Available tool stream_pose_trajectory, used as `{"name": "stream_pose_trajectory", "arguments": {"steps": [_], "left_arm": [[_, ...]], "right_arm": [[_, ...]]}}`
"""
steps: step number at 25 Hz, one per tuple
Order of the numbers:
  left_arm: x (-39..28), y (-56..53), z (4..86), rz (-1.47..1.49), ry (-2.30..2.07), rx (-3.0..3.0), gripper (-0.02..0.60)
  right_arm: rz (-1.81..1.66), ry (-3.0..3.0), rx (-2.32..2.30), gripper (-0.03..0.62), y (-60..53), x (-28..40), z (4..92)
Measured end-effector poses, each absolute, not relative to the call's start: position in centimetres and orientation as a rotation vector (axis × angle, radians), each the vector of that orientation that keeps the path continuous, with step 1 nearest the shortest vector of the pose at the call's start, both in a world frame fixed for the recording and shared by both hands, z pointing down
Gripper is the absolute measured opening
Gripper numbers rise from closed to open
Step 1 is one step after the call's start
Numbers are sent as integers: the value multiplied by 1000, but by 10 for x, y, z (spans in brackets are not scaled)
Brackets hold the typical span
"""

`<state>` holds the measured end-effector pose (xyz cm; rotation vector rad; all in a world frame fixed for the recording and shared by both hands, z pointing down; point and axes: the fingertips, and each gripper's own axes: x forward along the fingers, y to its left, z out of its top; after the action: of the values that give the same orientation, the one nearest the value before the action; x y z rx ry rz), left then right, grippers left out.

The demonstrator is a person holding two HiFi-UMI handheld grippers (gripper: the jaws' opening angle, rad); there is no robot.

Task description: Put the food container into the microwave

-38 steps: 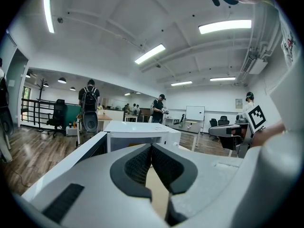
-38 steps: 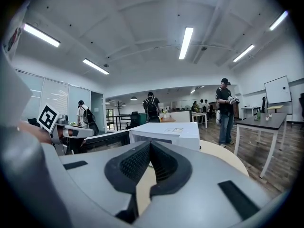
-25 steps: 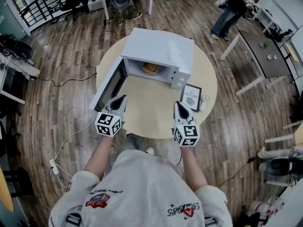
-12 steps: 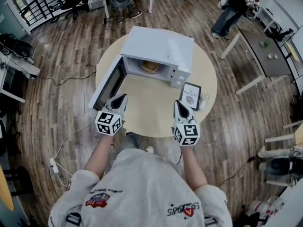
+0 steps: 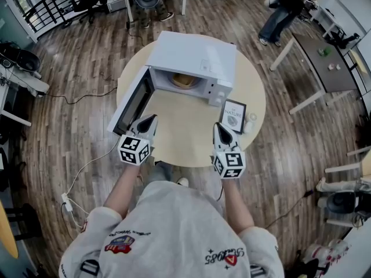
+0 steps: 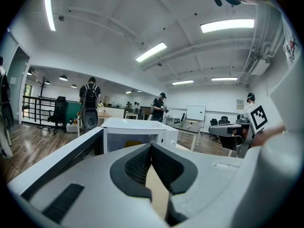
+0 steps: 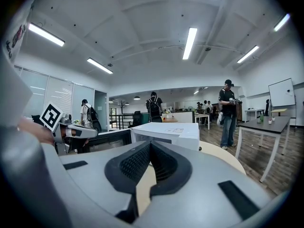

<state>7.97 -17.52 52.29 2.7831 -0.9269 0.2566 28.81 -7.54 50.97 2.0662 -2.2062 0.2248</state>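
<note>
Food container sits inside the microwave, on the floor of the cavity, about midway across. The microwave door is swung wide to the left.

Both tools are out in front of the oven, over the near part of the round desk. They are well apart from the container and touch nothing.
- The left hand-held gripper has its jaws pressed together with nothing between them. Its tip is just beside the free edge of the open door.
- The right hand-held gripper also has its jaws pressed together and empty. Its tip is near a framed card that stands just right of the microwave front.

The container looks low, rounded and pale yellow-tan (lid or contents, cannot tell which). In the head view only part of it shows under the cavity's top edge. In the left gripper view it is a yellow patch behind the open front.

A person stands on the wood floor far beyond the desk.
</note>
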Motion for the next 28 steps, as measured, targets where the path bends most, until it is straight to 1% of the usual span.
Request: {"name": "stream_pose_trajectory", "arguments": {"steps": [28], "left_arm": [[77,-175,532,279,-934,2761,5]], "right_arm": [[269,-2217,2051,0,-79,287,521]]}}
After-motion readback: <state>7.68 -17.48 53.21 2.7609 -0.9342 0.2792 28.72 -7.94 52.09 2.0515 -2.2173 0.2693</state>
